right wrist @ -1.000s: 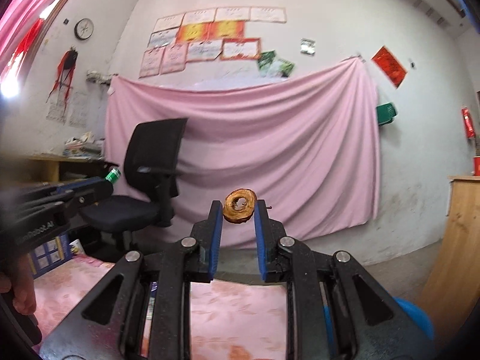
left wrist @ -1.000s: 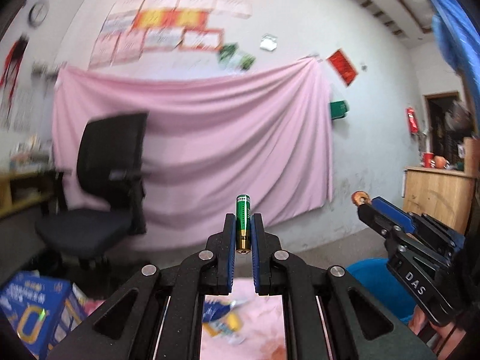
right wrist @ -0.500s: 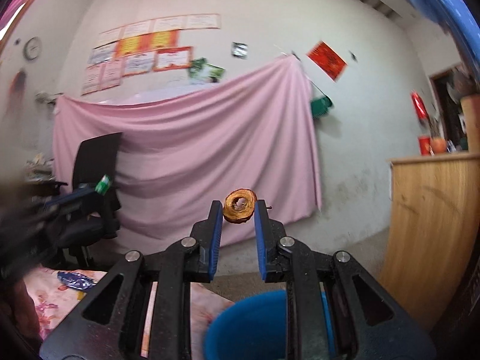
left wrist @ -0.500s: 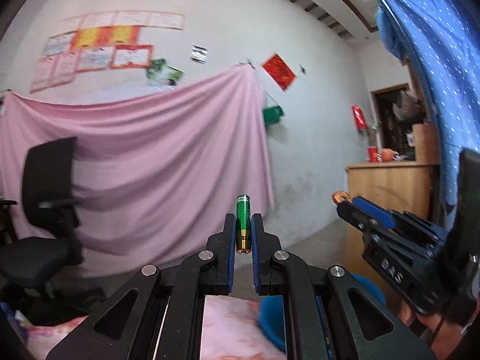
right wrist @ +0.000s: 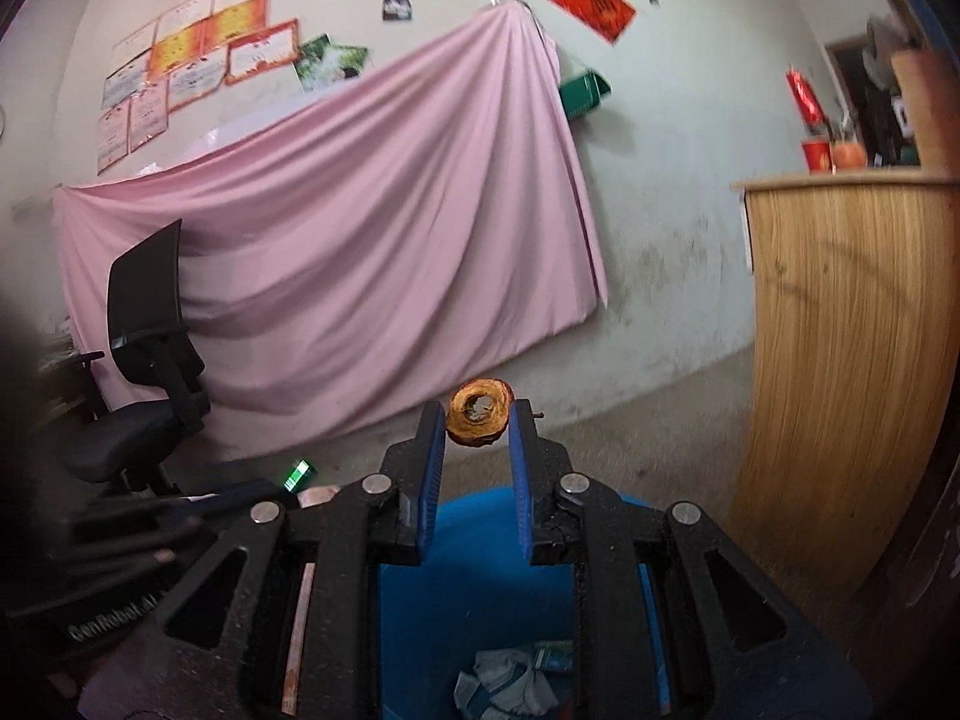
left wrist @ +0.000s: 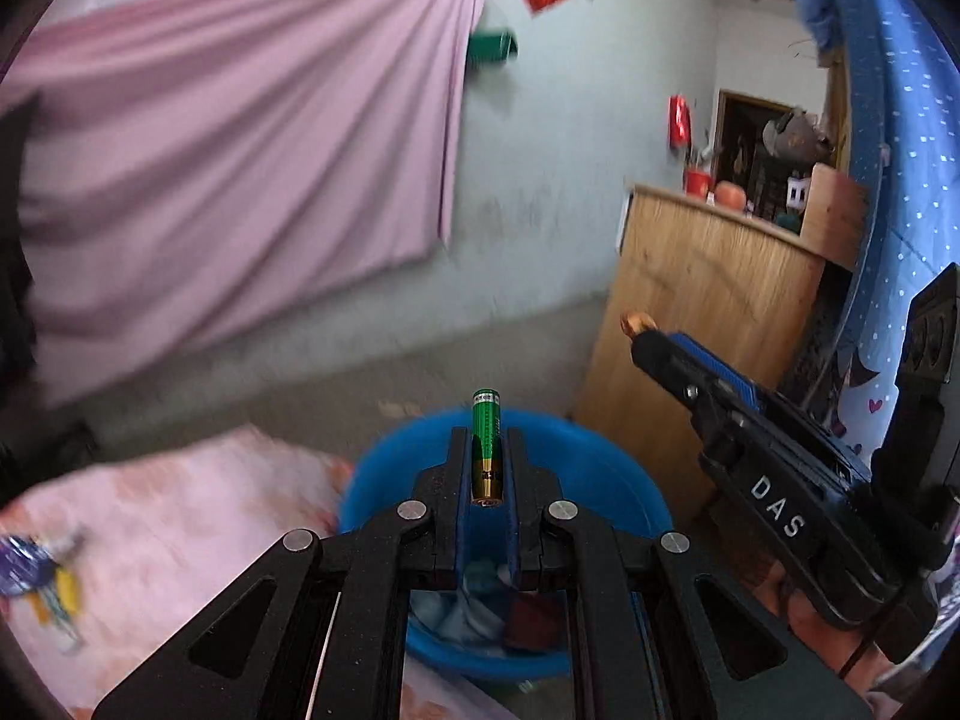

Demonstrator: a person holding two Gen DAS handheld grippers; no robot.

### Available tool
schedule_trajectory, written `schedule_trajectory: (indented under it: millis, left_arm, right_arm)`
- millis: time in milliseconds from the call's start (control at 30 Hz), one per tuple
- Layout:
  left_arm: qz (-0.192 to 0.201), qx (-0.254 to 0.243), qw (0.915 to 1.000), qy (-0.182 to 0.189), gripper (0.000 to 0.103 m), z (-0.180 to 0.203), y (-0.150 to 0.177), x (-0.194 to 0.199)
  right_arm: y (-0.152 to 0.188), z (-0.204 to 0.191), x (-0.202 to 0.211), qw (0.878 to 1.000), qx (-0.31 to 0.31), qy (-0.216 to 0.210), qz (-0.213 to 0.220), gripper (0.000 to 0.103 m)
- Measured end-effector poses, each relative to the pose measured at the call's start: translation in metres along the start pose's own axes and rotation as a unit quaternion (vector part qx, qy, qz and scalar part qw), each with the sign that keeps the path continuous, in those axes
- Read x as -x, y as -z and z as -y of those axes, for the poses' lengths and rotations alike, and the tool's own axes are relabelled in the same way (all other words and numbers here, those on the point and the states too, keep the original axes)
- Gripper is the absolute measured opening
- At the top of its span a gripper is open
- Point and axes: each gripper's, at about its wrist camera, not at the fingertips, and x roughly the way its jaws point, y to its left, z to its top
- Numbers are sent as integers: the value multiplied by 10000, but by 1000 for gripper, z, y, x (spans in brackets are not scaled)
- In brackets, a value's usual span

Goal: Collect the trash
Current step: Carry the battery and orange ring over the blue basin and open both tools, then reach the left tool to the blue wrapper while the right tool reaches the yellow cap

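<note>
The left tongs (left wrist: 486, 468) are closed on a green battery (left wrist: 485, 444), which stands upright between the blue pads with its green end projecting past the tips. Directly below and ahead of these tongs sits a blue bucket (left wrist: 600, 468); crumpled paper (left wrist: 462, 606) lies inside it.

The right tongs (right wrist: 478, 450) grip a brown ring-shaped scrap (right wrist: 480, 420), possibly a dried fruit slice, at the fingertips, with the ring's hole facing the camera. The bucket (right wrist: 468, 588) lies beneath these tongs too.

A wooden cabinet (right wrist: 852, 360) stands to the right of the right tongs. A pink sheet (right wrist: 360, 240) hangs on the wall ahead, and an office chair (right wrist: 144, 360) stands to the left.
</note>
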Motion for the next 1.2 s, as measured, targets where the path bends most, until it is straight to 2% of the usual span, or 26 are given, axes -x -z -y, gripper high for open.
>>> schedule_trajectory:
  millis: [133, 333, 400, 500, 633, 800, 867, 967, 1033, 1100, 1200]
  left_arm:
    - [-350, 139, 9993, -32, 7, 0, -4, -18]
    - [-924, 582, 9939, 161, 7, -10, -7, -43]
    - [-1035, 662, 9924, 116, 8, -13, -8, -48]
    - [-1069, 820, 9909, 42, 14, -25, -8, -44]
    - [-901, 995, 9909, -61, 33, -39, -4, -27]
    - [-662, 1114, 9913, -244, 43, -57, -6, -3]
    - [-477, 1138, 9918, -334, 50, -65, -8, 12]
    - [-185, 1148, 9914, -595, 66, -75, -10, 35]
    - [10, 1162, 9888, -942, 88, -83, -12, 52]
    - [319, 1192, 9838, -1301, 93, -94, -14, 73]
    - [701, 1267, 9773, -1547, 95, -110, -11, 104]
  right_arm:
    - [6, 14, -10, 9994, -203, 15, -291, 45]
    - [13, 25, -24, 9968, -344, -15, -725, 46]
    - [15, 25, -28, 9961, -318, 3, -828, 46]
    - [16, 25, -30, 9955, -334, -8, -890, 46]
    - [13, 23, -30, 9955, -339, -36, -880, 47]
    - [6, 15, -28, 9963, -397, -97, -756, 56]
    - [1, 9, -25, 9970, -426, -163, -624, 63]
    - [-6, -5, -19, 9980, -408, -252, -421, 77]
    - [-13, -18, -16, 9984, -382, -316, -271, 82]
    - [-18, -30, -12, 9986, -336, -406, -110, 87]
    - [-26, -56, -3, 9979, -200, -571, 224, 101]
